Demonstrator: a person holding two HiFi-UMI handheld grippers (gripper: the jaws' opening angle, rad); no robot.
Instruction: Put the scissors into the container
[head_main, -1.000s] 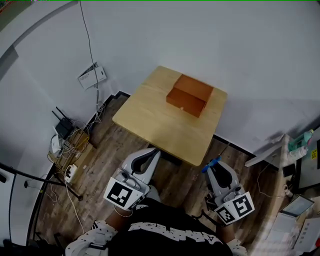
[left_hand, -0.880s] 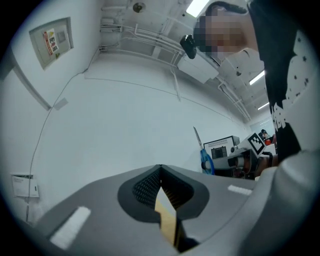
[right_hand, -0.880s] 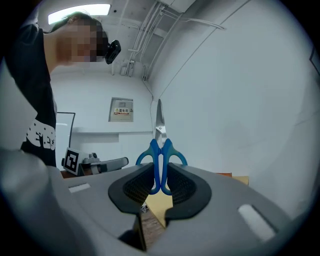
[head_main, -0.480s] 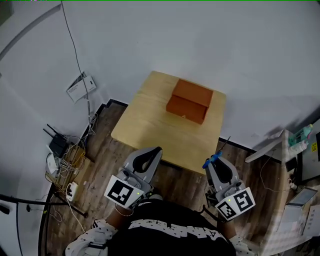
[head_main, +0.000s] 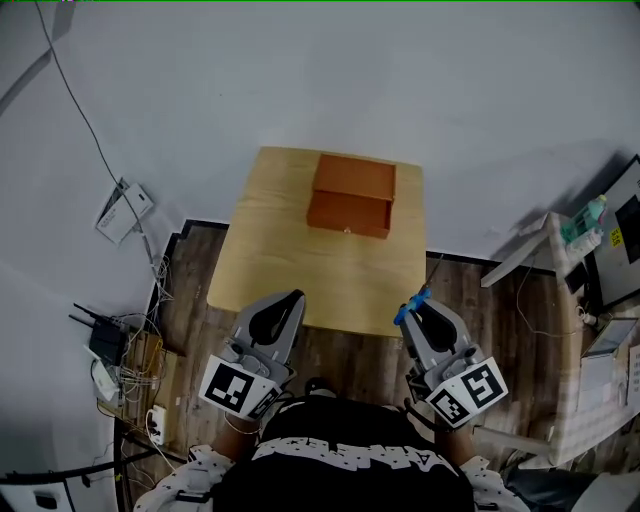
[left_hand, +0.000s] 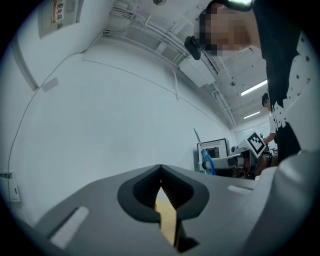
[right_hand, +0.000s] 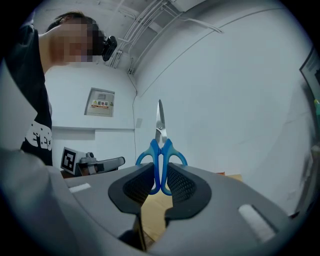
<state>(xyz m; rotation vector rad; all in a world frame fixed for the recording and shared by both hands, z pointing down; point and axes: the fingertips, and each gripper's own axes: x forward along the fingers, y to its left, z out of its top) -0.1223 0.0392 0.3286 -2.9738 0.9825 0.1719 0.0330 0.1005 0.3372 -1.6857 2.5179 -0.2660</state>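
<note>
The container, an open orange-brown box, sits at the far side of a light wooden table. Blue-handled scissors are clamped in my right gripper, which hangs off the table's near right corner, close to the person's body. In the right gripper view the pads press on the scissors' handles and the blades point straight up. My left gripper hovers at the table's near edge, left of centre. Its jaw tips meet with nothing between them. The scissors also show far off in the left gripper view.
Wood floor surrounds the table. A router and tangled cables lie on the floor at the left, under a wall-mounted box. A shelf with bottles and other equipment stands at the right. White walls rise behind the table.
The head view has swung: table and box now sit square-on and more central, and the cables have slid lower left. Both grippers stay low by the body, with the scissors still held.
</note>
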